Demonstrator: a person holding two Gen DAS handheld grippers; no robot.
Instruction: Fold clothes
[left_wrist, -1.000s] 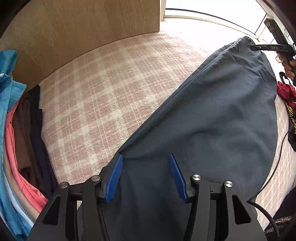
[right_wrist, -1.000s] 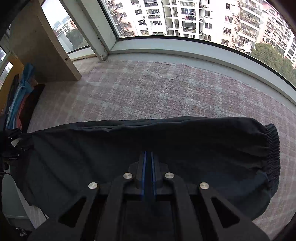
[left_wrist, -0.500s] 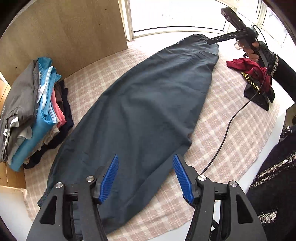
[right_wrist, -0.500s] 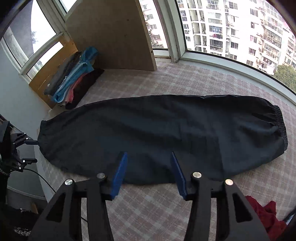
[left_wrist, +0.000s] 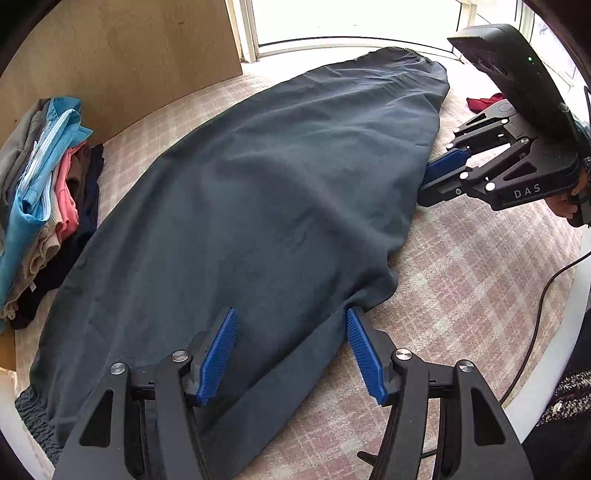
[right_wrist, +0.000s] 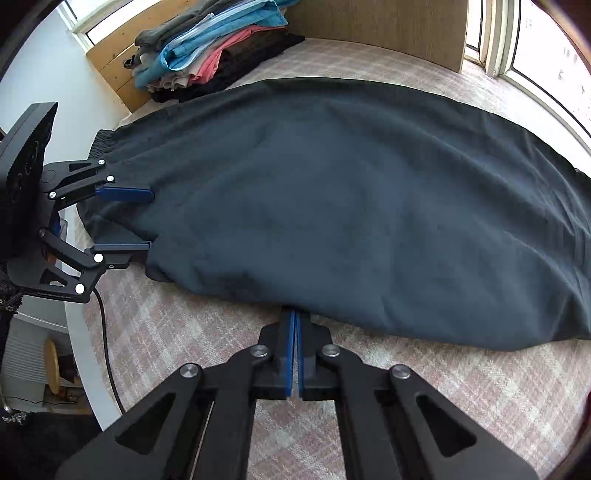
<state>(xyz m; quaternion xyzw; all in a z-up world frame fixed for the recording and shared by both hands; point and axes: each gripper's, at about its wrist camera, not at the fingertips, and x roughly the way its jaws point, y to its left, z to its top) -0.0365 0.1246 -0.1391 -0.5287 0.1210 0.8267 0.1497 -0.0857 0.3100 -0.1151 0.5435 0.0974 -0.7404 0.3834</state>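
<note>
Dark slate-blue trousers of thin woven cloth (left_wrist: 258, 206) lie lengthwise across pink-and-cream plaid bed cover (left_wrist: 480, 280), one leg doubled onto the other by the look of it, gathered elastic end at near left (left_wrist: 33, 417) and other gathered end far off by the window. So garment looks halved along its length, but no crosswise fold shows; full length is laid out. Judgement: this piece is part-way, w/ end-to-end folds left. Stack of folded clothes, blue, pink, grey and dark (left_wrist: 44, 206), sits against wooden board at bed's edge, just beside trousers, so several items lie folded. Crumpled red garment (left_wrist: 484, 101) lies beyond right gripper, not folded. Left gripper (left_wrist: 291, 354): blue ribbed fingers (left_wrist: 218, 354) wide apart, straddling near long edge of trousers; cloth lies btwn them, right finger at the edge where cloth bunches, nothing pinched. Right-wrist view confirms: both left fingers spread, one over the cloth, one at its lower edge. Right gripper (right_wrist: 295, 332): fingers pressed together, no gap, tips right at long edge of trousers mid-length; looks clamped on that edge, tho the cloth inside the pinch is hidden. Left-wrist view agrees, tips at the hem line.
</note>
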